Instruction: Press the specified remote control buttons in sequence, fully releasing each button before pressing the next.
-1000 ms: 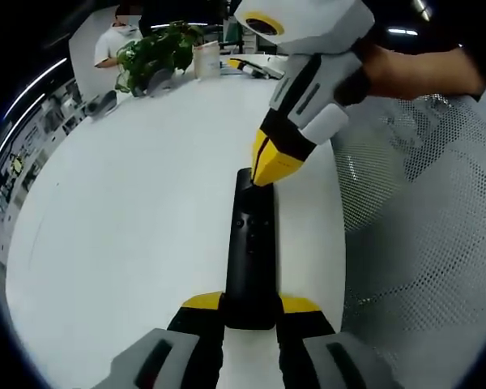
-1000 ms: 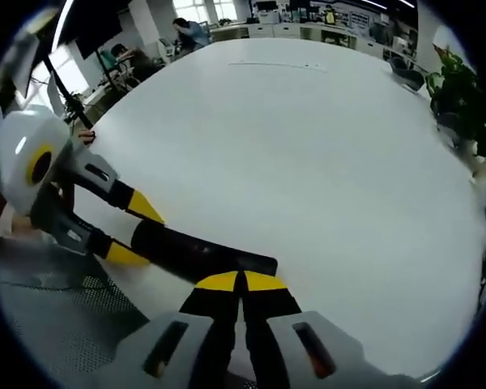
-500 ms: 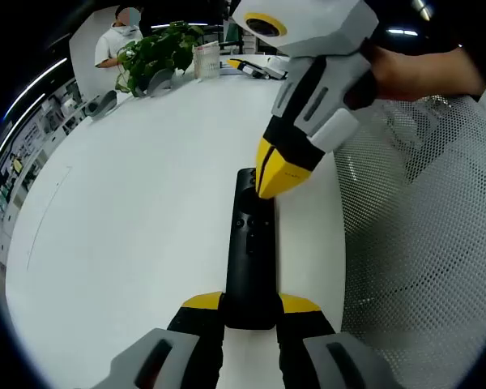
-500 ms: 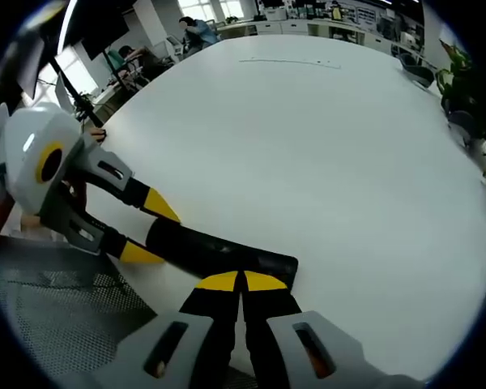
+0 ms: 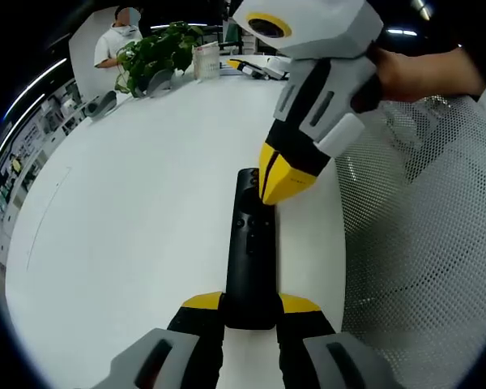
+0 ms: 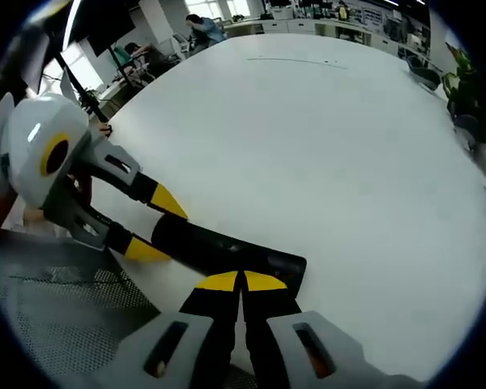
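White table [image 5: 138,211] spans frame; mesh chair [image 5: 421,243] at right. Black remote [image 5: 251,251] centre, near end clamped by left gripper [image 5: 251,306]. Right gripper [image 5: 282,185], jaws together, tips on remote's upper part. Potted plant [image 5: 154,55] upper left.

We can read no text, brand, number or sign anywhere; the markings on the remote control [image 5: 249,243] are too small to make out.
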Demonstrator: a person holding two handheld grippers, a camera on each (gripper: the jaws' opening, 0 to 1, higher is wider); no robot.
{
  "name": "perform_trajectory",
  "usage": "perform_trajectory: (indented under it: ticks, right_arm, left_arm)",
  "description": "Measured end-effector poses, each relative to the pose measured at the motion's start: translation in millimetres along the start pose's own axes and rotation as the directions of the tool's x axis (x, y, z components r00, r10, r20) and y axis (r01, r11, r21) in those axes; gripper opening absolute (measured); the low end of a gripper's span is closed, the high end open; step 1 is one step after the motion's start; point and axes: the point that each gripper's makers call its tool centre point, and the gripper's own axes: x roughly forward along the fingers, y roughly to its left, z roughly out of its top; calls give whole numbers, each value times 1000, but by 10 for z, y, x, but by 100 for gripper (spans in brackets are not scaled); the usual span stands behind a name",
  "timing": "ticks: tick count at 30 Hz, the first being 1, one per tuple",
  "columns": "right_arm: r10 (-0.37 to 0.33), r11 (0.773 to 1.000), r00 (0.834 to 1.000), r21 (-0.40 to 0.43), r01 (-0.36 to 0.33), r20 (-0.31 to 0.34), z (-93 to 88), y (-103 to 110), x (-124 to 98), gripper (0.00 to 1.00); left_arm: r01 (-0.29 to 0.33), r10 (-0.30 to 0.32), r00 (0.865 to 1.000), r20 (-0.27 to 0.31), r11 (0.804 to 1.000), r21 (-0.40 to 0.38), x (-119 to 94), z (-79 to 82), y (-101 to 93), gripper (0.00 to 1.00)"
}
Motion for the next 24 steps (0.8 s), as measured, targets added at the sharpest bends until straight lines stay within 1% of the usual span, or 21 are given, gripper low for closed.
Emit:
perform_trajectory:
  ticks: [5,9,17,21,24]
  right_arm:
    - [20,999,1000,46,-20,-2,6,-21,-3,0]
    - [10,999,1000,35,-10,-3,-4,-22,-10,0]
    - [-3,999,1000,51,3,-4,-4,-86,-26,0]
    - [-8,998,1000,59,8,6,17,-98,-21,0]
    - [-25,999,1000,47,24,17,45,-120,-16,0]
  left_arm:
    - [1,-1,1000,14,1000,-5,-4,-1,2,24]
    - [-2,2,1000,5,1000,4,-3,2,-2,24]
    - [0,0,1000,7,1000,1,-3,0,1,24]
    - [-3,3,1000,9,1000,1,-4,-1,-2,24]
    - [-4,4,1000,8,1000,1,-6,0,-2,24]
